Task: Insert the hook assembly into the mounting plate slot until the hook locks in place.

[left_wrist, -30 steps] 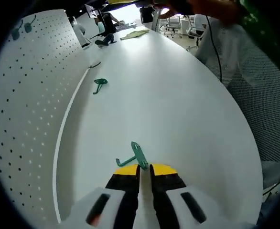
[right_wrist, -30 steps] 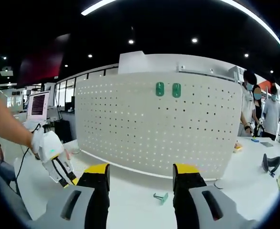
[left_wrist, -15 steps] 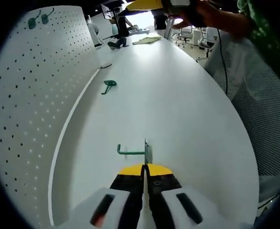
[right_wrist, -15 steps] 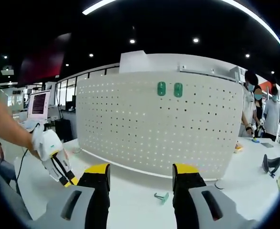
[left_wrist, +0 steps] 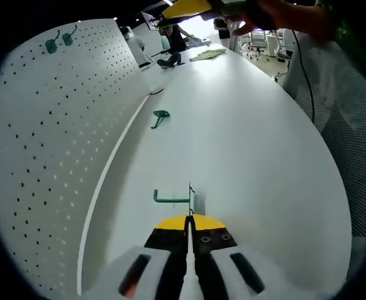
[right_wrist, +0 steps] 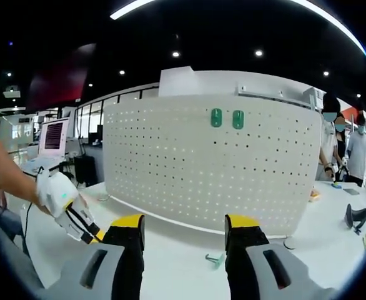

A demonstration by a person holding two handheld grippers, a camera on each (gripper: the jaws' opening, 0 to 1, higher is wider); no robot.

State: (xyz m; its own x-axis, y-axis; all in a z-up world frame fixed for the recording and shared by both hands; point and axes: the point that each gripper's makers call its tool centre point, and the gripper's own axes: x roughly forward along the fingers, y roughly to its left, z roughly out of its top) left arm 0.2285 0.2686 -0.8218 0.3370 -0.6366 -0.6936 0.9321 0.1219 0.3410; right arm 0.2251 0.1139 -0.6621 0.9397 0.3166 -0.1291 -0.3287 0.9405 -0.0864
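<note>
One green hook (left_wrist: 173,199) is pinched tight in the left gripper (left_wrist: 190,220), now lifted off the table (left_wrist: 245,144), while the right gripper (right_wrist: 183,226) waits wide open near the pegboard (right_wrist: 189,169).

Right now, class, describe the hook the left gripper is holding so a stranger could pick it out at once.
Start at the white pegboard standing along the white table. The held green hook sits at the left gripper, clamped in its yellow-tipped jaws. The other loose hook lies farther off on the table; two more hang on the pegboard.
</note>
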